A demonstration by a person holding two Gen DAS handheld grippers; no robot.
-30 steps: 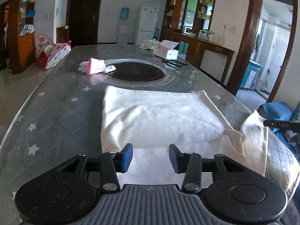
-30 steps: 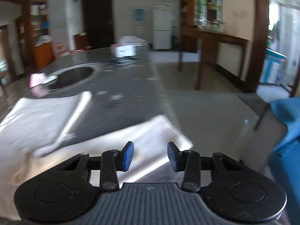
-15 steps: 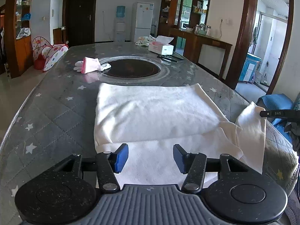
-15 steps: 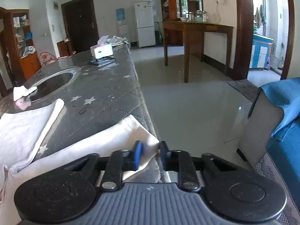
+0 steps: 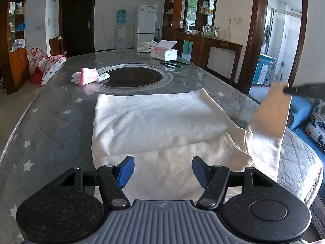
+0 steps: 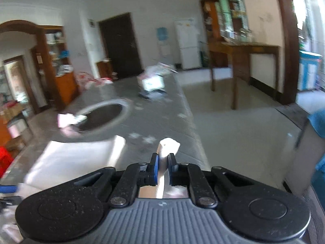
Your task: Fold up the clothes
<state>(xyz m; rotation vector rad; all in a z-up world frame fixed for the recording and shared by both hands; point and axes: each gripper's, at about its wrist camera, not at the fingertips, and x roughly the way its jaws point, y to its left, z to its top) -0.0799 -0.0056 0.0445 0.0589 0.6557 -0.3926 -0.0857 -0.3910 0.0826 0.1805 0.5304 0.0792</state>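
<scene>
Grey quilted counter (image 5: 50,126) with star print, set in a bright living room. Left tool (image 5: 162,168) low over the near edge, blue pads well apart, nothing between them. Directly beneath and ahead, cream garment (image 5: 158,122) spread flat on the counter, upper layer folded back over the lower so a paler band shows nearest the pads. Right-hand sleeve (image 5: 272,111) of the garment lifted clear of the counter, hanging taut from its top corner, where the right tool (image 5: 288,90) enters from the frame's edge as a dark bar.

Right tool (image 6: 162,165) in its own view clamped together on the sleeve end (image 6: 168,146), a small white tuft of cloth poking out past the pads; view smeared by motion blur. Folded body of the garment (image 6: 77,154) down to the left on the counter.

Farther out along the counter: round dark inset (image 5: 132,77) ringed in pale metal, pink and white glove (image 5: 89,76) lying at its left rim, touching it. Beyond that, tissue box (image 5: 164,51) near the far end, with a crumpled cloth (image 5: 145,45) just behind and dark flat items (image 5: 174,63) just beside it.

Around the room: white fridge (image 5: 145,26), water dispenser (image 5: 121,28), dark door (image 5: 77,22), wooden shelving (image 5: 13,40) at left, spotted play tent (image 5: 47,67) on the floor, wooden sideboard (image 5: 209,42) at right, blue seat (image 5: 302,109) past the counter's right edge.
</scene>
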